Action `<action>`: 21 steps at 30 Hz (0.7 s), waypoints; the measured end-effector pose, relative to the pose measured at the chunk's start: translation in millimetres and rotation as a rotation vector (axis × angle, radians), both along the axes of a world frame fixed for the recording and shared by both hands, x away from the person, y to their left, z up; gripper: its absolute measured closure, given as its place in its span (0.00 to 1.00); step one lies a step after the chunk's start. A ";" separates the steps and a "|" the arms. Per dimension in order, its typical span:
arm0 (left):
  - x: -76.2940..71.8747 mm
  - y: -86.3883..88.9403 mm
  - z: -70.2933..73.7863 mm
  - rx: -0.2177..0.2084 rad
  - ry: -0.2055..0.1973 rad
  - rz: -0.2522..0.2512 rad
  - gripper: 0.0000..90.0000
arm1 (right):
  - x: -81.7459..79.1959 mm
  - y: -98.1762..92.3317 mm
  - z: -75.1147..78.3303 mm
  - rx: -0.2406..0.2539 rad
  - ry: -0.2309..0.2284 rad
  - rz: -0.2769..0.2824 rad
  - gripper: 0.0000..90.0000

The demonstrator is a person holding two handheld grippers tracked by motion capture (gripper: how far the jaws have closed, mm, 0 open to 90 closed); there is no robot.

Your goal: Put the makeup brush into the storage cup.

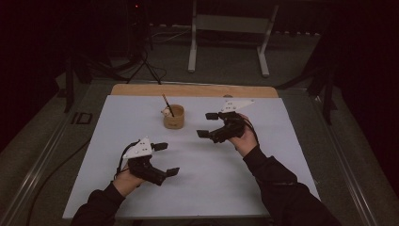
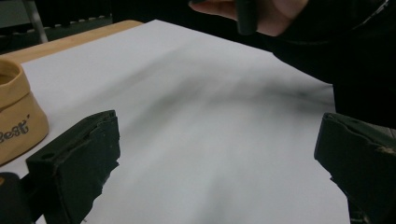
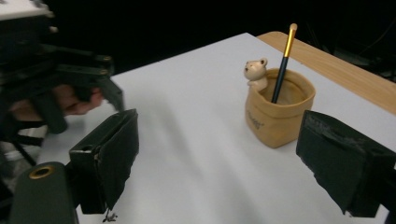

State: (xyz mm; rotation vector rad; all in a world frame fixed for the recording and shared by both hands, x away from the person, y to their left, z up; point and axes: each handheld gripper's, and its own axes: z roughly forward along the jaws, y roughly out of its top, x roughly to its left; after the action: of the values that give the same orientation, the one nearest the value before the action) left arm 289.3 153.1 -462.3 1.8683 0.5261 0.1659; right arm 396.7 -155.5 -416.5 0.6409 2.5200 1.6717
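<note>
- A tan fabric pouch [image 1: 173, 117] is standing upright near the far edge of the white table [image 1: 197, 179], holding a dark pencil [image 3: 283, 65] and a small bear figure [image 3: 256, 73].
- Printed lettering on its side is showing partly, reading "est".
- The left gripper [image 1: 167, 159] and right gripper [image 1: 207, 125] are hovering wide open, both empty, the right one nearer the pouch.

Both forearms wear black long sleeves [image 1: 282, 188]. Each hand carries a black gripper: the left gripper [image 1: 170, 159], lower left of the high view, and the right gripper [image 1: 207, 125], right of centre, each topped by a pale grey three-cornered plate [image 1: 139, 148]. Black cable [image 1: 123, 153] loops beside the left plate. The jaws are blocky, matte black, with ragged edges.
</note>
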 end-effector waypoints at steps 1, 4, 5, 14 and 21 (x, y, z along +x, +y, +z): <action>-0.3 0.9 0.0 0.000 -0.001 0.000 0.02 | -2.7 -2.4 -1.0 0.000 -0.002 0.000 0.15; -2.5 2.3 0.5 0.007 -0.019 -0.008 0.02 | -11.4 -9.2 -3.6 -0.003 -0.014 0.010 0.15; -3.3 2.8 0.7 0.006 -0.025 -0.011 0.02 | -14.3 -11.6 -4.1 -0.004 -0.020 0.011 0.14; -9.3 10.8 3.7 0.011 -0.036 -0.018 0.02 | -40.1 -37.8 -9.2 0.015 -0.069 0.008 0.14; -12.6 19.9 3.9 0.016 -0.031 -0.006 0.02 | -61.1 -58.4 -22.5 -0.022 -0.053 0.005 0.14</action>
State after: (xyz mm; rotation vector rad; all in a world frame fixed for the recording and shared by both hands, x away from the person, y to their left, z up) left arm 276.7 173.0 -458.4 1.8796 0.4994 0.1959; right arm 335.6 -213.9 -438.9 0.5817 2.5019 1.6375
